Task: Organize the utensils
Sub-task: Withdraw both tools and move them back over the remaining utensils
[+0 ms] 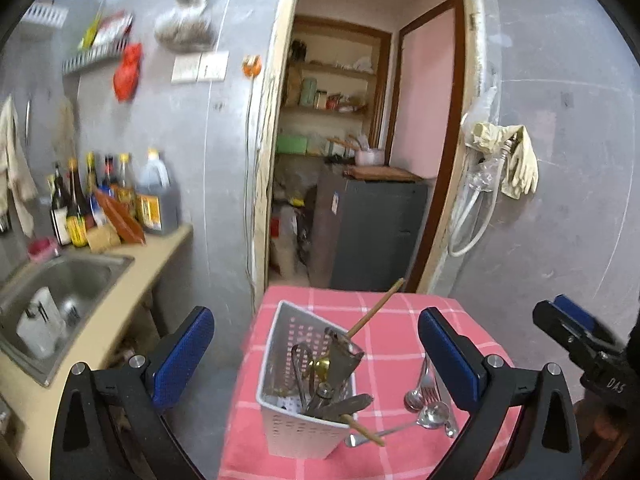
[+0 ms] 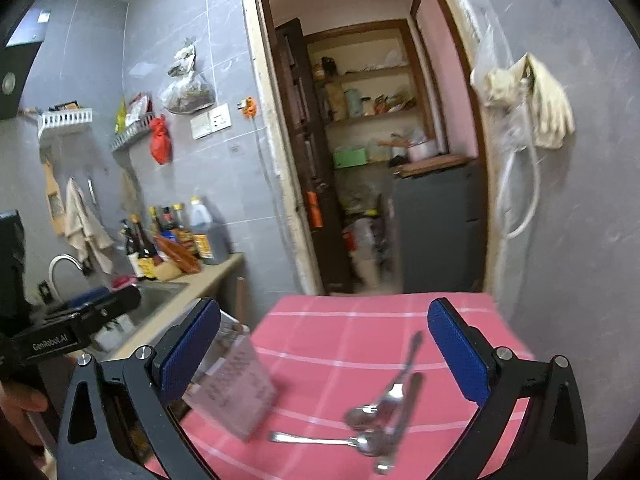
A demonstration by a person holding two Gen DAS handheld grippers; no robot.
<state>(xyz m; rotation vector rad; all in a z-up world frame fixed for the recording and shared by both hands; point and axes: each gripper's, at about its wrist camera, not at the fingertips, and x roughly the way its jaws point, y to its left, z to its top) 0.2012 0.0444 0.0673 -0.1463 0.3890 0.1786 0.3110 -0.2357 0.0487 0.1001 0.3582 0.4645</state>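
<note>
- My left gripper (image 1: 316,354) stands wide open, its blue pads (image 1: 182,354) apart with nothing pressed between them; it hangs over the near part of the table (image 1: 400,320).
- My right gripper (image 2: 324,354) is just as wide and holds nothing; it hangs over the same pink checked cloth.
- The holder (image 1: 298,392), a white perforated box, stands by the table's left edge, toward the near side, seen between my left pads.
- In it stand several metal utensils and a chopstick (image 1: 376,308) that leans out toward the far right.
- A second chopstick (image 1: 362,430) lies against the holder's near right corner.
- Loose spoons (image 2: 374,420) and a fork (image 1: 428,380) lie in a small heap on the cloth right of the holder, near the table's right edge.
- One spoon (image 2: 320,440) lies crosswise, handle toward the holder.
- The right view is blurred, so the heap's pieces cannot be counted.
</note>
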